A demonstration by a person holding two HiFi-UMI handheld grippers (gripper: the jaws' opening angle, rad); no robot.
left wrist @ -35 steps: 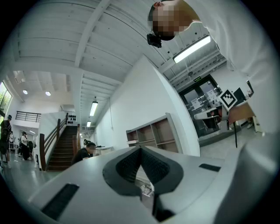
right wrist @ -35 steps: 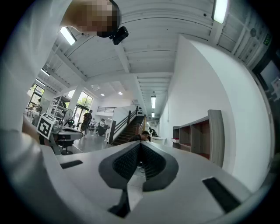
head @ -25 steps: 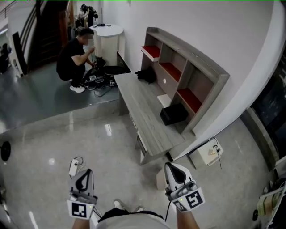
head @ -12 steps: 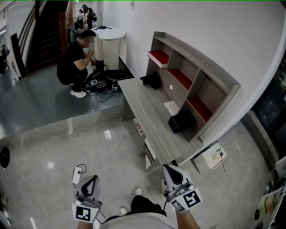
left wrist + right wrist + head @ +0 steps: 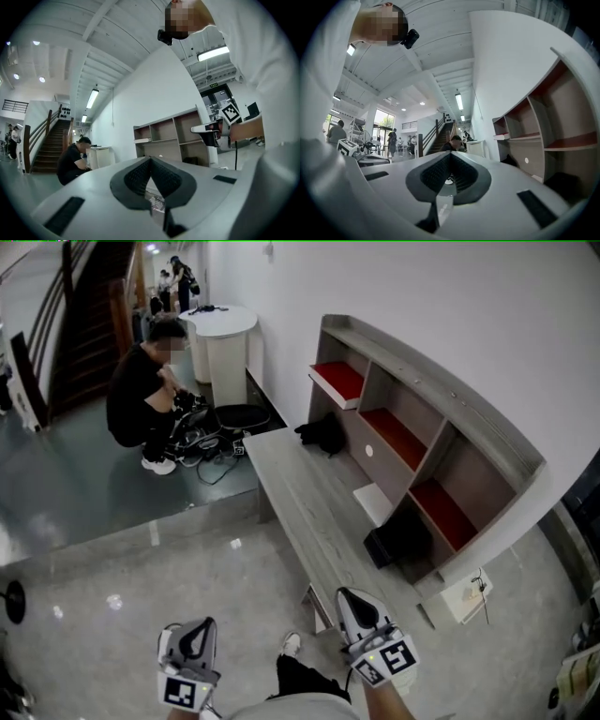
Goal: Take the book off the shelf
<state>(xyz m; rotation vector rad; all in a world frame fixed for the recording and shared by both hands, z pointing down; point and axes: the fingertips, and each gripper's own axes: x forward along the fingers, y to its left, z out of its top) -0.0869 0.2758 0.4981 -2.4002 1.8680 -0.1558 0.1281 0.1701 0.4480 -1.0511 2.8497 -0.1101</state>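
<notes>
Both grippers are hanging shut and empty, well short of the shelf.

The right gripper (image 5: 349, 600) is holding its jaws pressed together on nothing, and the left gripper (image 5: 201, 626) is doing the same, its pads meeting at the tips. Both are hovering off the near end of the tabletop (image 5: 298, 486). The book (image 5: 337, 379), as I am judging it, is the red-topped, white-edged slab lying flat in the far end compartment of the shelf (image 5: 441, 381), jutting out over the tabletop. It is lying at about twelve o'clock from the right jaws and one o'clock from the left, well apart from both. The right gripper is standing on the shelf side, so it is looking the nearer one for the reach. The book's long axis is showing too small to tell.
</notes>
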